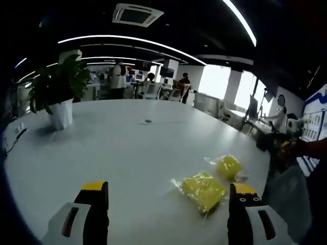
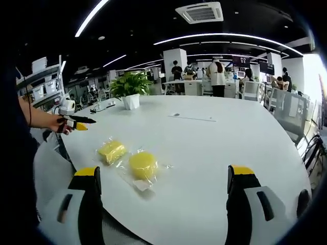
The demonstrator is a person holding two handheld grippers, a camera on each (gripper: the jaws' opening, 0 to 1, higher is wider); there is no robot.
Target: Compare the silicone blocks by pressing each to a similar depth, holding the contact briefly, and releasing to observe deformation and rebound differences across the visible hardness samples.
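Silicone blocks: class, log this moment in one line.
left gripper: open, empty | right gripper: open, empty | silicone blocks: bagged, side by side on white table, untouched

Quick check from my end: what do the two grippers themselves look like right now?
Both match. The left gripper and right gripper each have two black jaws with yellow tips, set on white housings with dark slots.

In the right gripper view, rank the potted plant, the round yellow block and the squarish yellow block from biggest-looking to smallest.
1. Potted plant, though farthest away.
2 and 3. Round yellow block and squarish yellow block look alike; the round one is nearer, so unsure.
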